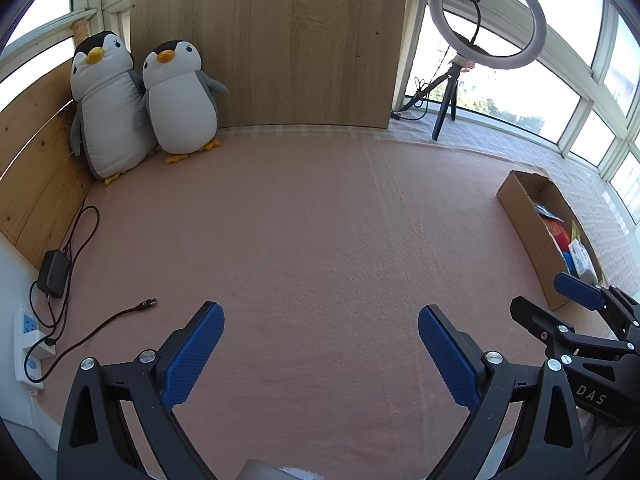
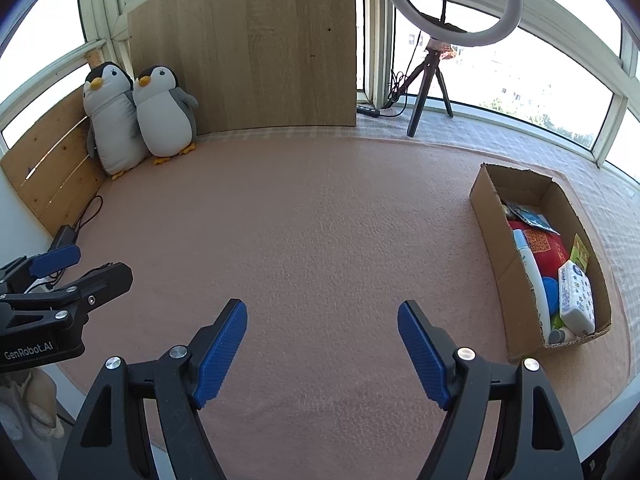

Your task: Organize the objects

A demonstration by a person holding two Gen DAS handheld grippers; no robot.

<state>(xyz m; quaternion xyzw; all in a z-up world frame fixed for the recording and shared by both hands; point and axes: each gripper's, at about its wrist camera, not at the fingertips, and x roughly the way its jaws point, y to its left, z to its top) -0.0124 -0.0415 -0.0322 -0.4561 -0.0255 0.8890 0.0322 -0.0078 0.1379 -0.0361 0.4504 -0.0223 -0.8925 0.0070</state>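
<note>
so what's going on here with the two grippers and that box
A person holds two grippers over a pink blanket, and neither grips anything. The left gripper and the right gripper are both open and empty. At the right sits a cardboard box already packed with items, among them a tissue pack and a white tube. Two plush penguins lean in the far left corner, untouched. A charger cable lies at the left edge.

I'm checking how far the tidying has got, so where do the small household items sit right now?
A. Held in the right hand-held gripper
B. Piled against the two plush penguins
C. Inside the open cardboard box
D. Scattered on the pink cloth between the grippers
C: the tissue pack and white bottle lie inside the cardboard box, while both hand-held grippers are open and empty.
</note>
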